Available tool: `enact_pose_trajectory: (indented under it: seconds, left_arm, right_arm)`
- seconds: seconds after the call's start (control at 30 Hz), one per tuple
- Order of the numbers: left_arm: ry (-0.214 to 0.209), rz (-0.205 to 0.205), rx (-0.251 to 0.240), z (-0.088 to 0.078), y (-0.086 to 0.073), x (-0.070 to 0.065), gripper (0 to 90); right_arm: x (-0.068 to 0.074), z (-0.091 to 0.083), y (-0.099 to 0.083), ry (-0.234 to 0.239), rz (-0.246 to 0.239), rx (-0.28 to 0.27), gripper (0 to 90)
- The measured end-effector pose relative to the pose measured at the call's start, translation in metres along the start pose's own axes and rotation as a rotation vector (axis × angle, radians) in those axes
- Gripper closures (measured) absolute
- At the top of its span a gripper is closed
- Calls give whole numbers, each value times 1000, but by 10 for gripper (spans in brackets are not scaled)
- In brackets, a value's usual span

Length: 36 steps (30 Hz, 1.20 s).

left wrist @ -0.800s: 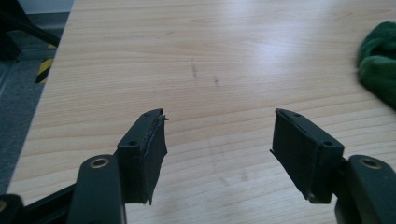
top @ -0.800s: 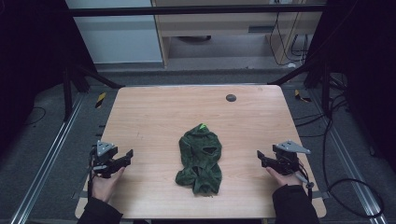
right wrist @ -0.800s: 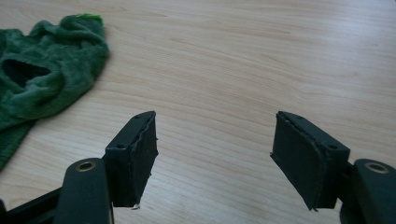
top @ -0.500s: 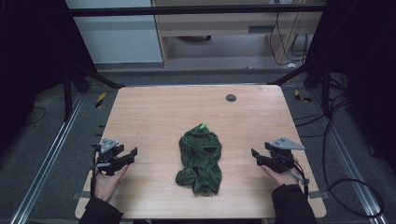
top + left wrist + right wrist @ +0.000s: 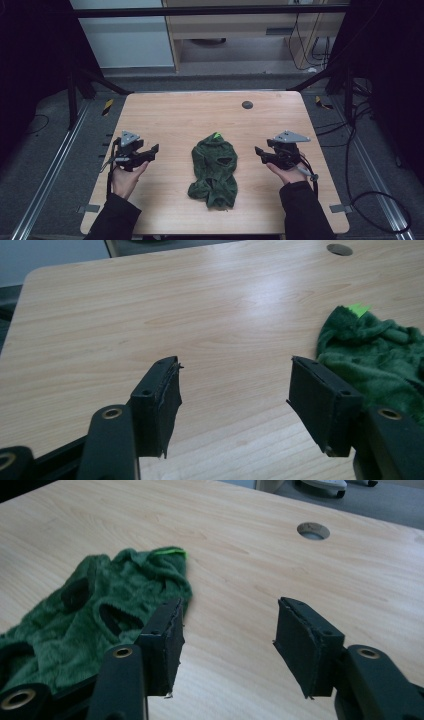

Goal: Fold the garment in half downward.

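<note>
A crumpled dark green fleece garment (image 5: 214,167) with a bright green tag lies in the middle of the wooden table (image 5: 200,115). My left gripper (image 5: 154,150) hovers open to its left, a short gap away; the left gripper view has the garment (image 5: 380,352) just beyond its right-hand jaw. My right gripper (image 5: 258,151) is open on the garment's right side. Its own view shows the fleece (image 5: 95,610) with dark holes, lying behind and left of its left-hand jaw. Nothing sits between either pair of jaws.
A round cable hole (image 5: 247,104) is set near the table's far right corner, also the cable hole (image 5: 313,530) ahead of the right gripper. Metal frame rails run along both table sides, and cables trail on the floor at right.
Both grippers have moved inward toward the garment, the right one more than the left. The garment has not moved.
</note>
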<state>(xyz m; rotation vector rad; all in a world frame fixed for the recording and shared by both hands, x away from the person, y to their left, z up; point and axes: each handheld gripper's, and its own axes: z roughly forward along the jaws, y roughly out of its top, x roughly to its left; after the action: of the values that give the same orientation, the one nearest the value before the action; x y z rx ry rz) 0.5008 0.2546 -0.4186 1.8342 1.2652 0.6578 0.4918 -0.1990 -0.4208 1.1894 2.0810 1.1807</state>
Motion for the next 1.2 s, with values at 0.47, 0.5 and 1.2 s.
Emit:
enact_pose_trajectory:
  seconds: [0.47,0.5,1.2]
  left_arm:
    - [-40,59,-12,20,29,-20,350]
    - [-48,61,-14,24,33,-24,351]
    - [-122,114,106,85,35,-64,413]
  right_arm:
    - [6,24,43,-2,-22,-30,458]
    - [7,29,48,4,-21,-33,461]
    - [16,79,46,42,-13,48,505]
